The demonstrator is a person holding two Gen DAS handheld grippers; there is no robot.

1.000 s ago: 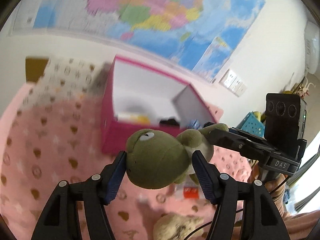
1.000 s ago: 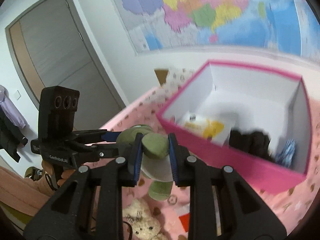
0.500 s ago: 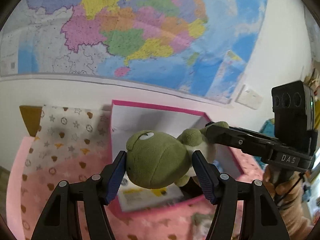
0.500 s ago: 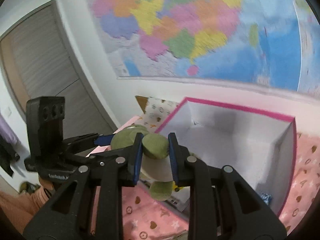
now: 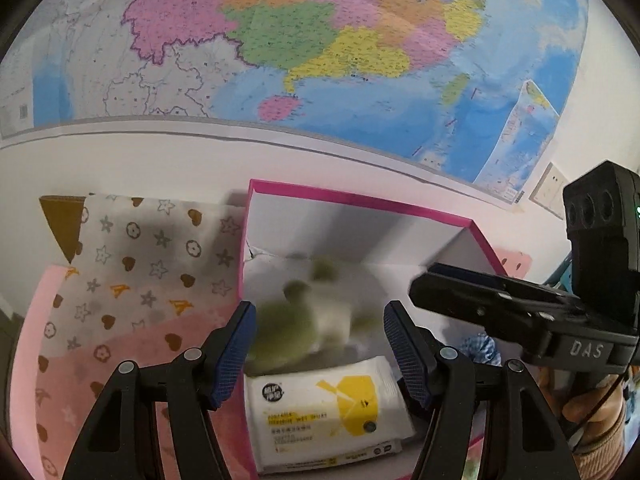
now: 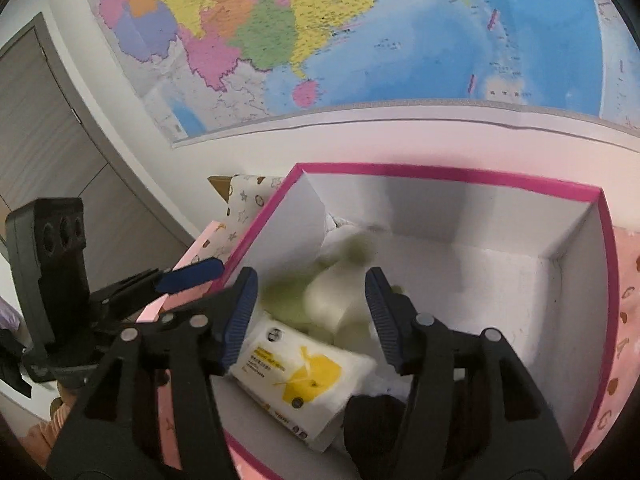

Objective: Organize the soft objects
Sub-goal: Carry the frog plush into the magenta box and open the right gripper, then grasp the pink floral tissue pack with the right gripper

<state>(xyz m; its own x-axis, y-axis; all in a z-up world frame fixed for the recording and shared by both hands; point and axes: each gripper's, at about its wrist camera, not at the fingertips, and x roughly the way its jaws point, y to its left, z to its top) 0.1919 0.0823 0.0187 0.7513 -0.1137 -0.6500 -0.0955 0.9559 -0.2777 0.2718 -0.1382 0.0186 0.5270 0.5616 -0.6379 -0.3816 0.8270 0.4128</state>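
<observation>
Green plush frog [image 5: 304,320], earlier gripped by both tongs, now falls free into box [image 5: 360,204].

Plush toy [image 5: 304,328]: fuzzy green and white cloth, blurred. Box [image 6: 460,176]: matt white card inside, pink outside. Wipes pack [image 5: 328,408]: glossy plastic film. Bedsheet [image 5: 120,280]: soft printed cloth. Wall map [image 5: 320,40]: smooth paper. Claw pads [image 6: 240,312]: ribbed blue.
</observation>
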